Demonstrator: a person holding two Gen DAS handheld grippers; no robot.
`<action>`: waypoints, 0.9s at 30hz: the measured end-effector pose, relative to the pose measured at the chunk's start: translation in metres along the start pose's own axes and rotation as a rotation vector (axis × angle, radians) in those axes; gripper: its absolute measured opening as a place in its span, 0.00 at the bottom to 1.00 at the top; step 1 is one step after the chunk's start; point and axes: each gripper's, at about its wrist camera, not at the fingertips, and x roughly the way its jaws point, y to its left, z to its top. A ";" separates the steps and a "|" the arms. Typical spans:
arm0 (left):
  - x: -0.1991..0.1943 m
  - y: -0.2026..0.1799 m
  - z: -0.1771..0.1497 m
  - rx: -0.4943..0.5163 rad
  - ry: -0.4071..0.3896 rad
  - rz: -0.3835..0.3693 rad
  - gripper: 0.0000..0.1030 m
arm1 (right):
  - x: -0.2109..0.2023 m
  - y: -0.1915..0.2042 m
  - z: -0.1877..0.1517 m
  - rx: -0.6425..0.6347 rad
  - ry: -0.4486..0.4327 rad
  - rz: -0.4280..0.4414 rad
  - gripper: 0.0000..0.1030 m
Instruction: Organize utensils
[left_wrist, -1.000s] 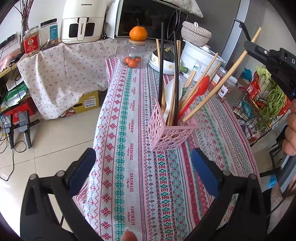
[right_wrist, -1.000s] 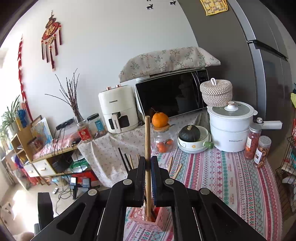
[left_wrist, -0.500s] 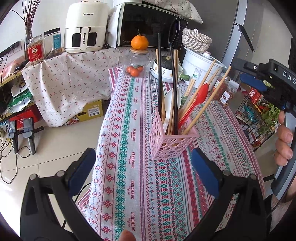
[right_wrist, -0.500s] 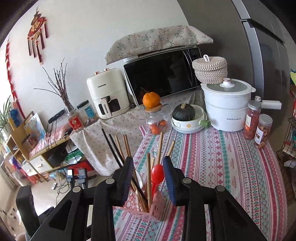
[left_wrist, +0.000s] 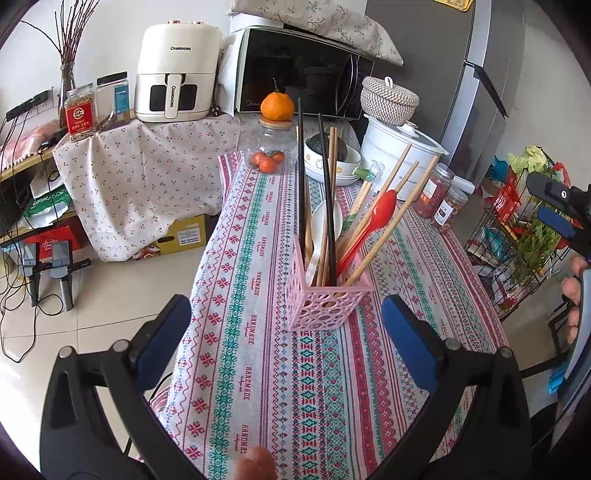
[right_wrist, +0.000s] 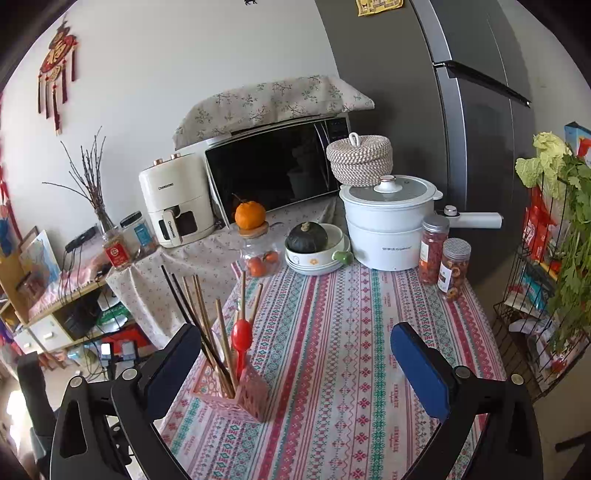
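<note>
A pink lattice holder (left_wrist: 325, 306) (right_wrist: 240, 398) stands upright on the patterned tablecloth (left_wrist: 258, 369). It holds black chopsticks (left_wrist: 301, 177), several wooden chopsticks (left_wrist: 399, 214), a red spoon (left_wrist: 380, 206) (right_wrist: 242, 334) and a white spoon (left_wrist: 325, 218). My left gripper (left_wrist: 284, 306) hangs open just in front of the holder, touching nothing. My right gripper (right_wrist: 293, 332) is to the holder's right; its jaws are opening wide with nothing between them. It also shows at the right edge of the left wrist view (left_wrist: 554, 206), held by a hand.
At the table's far end stand a glass jar (right_wrist: 258, 254) topped by an orange, a bowl with a dark squash (right_wrist: 314, 254), a white pot (right_wrist: 388, 221) and two spice jars (right_wrist: 443, 266). A wire rack with greens (right_wrist: 546, 295) lines the right side.
The right gripper let go of the wooden chopstick, which now rests in the holder. Its jaws spread wide and it drew away to the right. The left gripper stayed open.
</note>
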 end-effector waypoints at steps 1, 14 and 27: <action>-0.003 -0.003 0.000 0.005 -0.004 0.000 0.99 | -0.004 -0.003 -0.002 0.000 0.004 -0.024 1.00; -0.044 -0.044 -0.003 0.022 -0.088 0.042 0.99 | -0.061 -0.033 -0.041 -0.018 0.027 -0.228 1.00; -0.051 -0.063 -0.014 0.030 -0.077 0.104 0.99 | -0.068 -0.023 -0.058 -0.038 0.039 -0.230 1.00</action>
